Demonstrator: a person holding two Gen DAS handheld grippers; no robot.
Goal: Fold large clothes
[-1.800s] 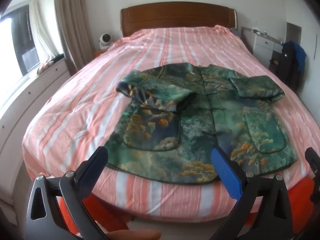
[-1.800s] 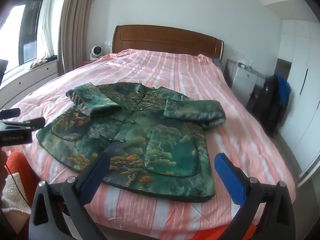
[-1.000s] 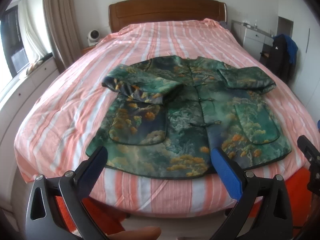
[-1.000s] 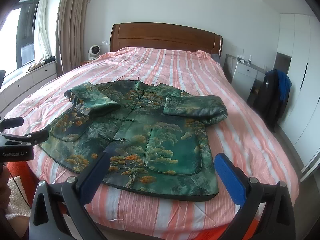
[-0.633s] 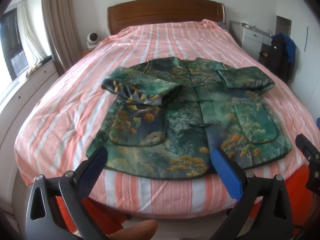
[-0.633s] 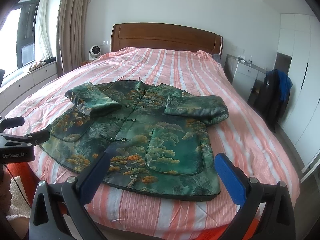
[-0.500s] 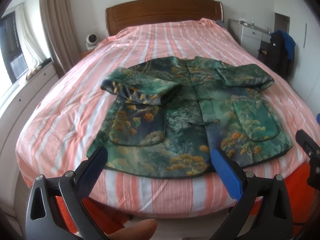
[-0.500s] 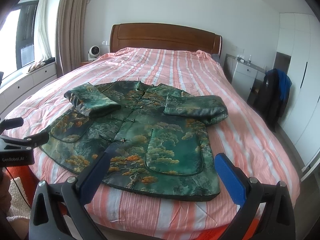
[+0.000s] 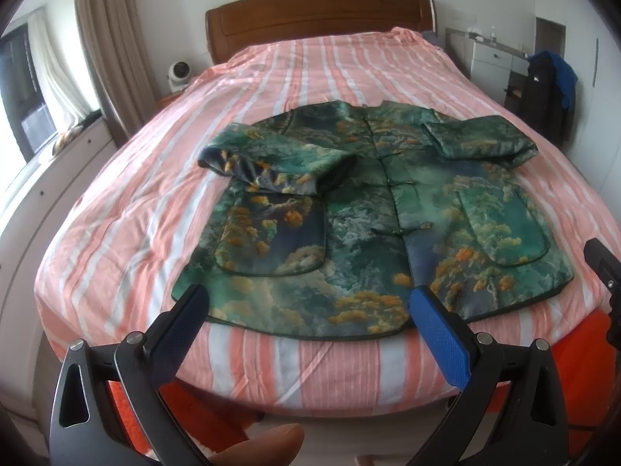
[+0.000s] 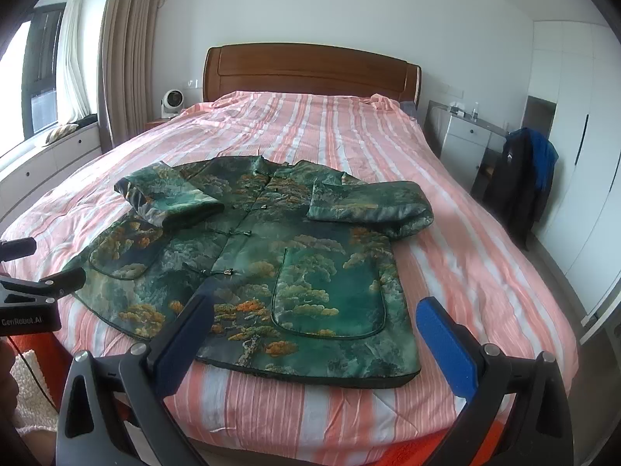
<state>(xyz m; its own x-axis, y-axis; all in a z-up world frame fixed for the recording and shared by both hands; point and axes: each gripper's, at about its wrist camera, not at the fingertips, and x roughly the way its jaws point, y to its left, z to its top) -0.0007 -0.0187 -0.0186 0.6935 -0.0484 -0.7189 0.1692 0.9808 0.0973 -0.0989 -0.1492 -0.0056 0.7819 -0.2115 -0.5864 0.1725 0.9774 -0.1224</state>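
Pink-and-white striped bed (image 9: 271,77) with a wooden headboard (image 9: 318,11) at the far end, filling most of both views. Green brocade jacket (image 9: 368,209) with orange and cream tree pattern, spread flat and front-up on the near half of the bed, buttoned down the middle. Collar toward the headboard, hem toward the foot edge; long axis along the bed's length. Both sleeves folded inward across the chest, the left sleeve (image 9: 271,163) bunched and the right sleeve (image 9: 481,139) lying flatter. Two patch pockets on the lower front, one each side of the closure.

Left tool (image 9: 306,318) released, blue pads spread wide, hovering off the foot of the bed just short of the hem, nothing between the pads. Right tool (image 10: 314,326) likewise released and empty, just short of the hem's right corner, apart from the cloth. Dark garment (image 10: 520,178) hanging near the white drawers, well apart from the bed.
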